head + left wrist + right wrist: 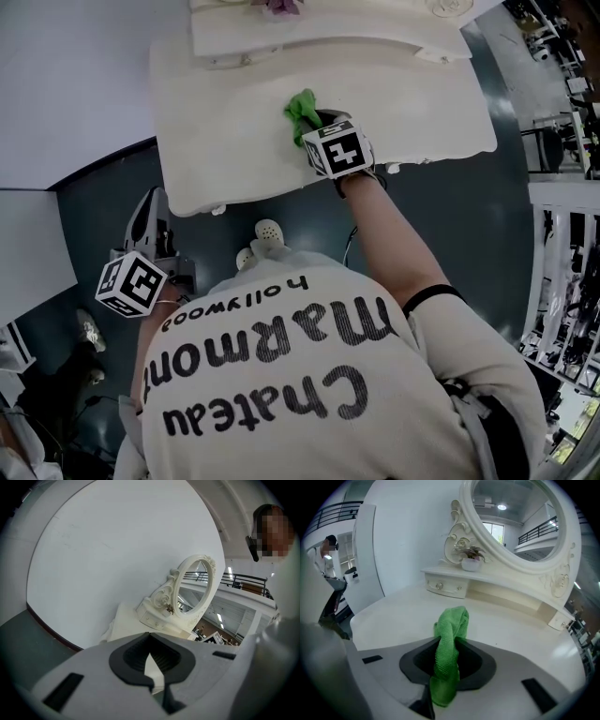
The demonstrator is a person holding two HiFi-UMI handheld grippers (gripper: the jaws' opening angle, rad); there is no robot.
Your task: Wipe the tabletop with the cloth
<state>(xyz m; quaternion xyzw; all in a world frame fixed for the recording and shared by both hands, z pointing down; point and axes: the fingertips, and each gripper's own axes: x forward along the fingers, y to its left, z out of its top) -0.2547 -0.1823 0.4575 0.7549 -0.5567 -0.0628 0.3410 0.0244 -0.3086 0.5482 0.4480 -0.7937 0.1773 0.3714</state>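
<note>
Right gripper (446, 670) is out over the tabletop (234, 122), and my jaws are clenched on the green cloth (451, 630). It's bunched into a thick rope that runs up between the pads and spills forward onto the white surface. From the head view the cloth (302, 111) sits about mid-table, toward the back edge, just ahead of the right gripper (316, 125). The raised drawer shelf (445, 587) and the oval mirror (520, 522) stand beyond it.

Left gripper (153, 214) hangs down at my side, off the table's near-left corner and over the dark floor. Its jaws are pressed together on nothing. In its own view the left gripper (152, 667) only looks across at the table and mirror (194, 590) from a distance.

Progress? The grab is done and the cloth is on the table, so I judge the wiping is in hand. How much is covered I cannot say: the top shows no streaks, damp patches or dirt. The left half and the near edge lie well apart from the cloth, so I'd count those as left to do.
</note>
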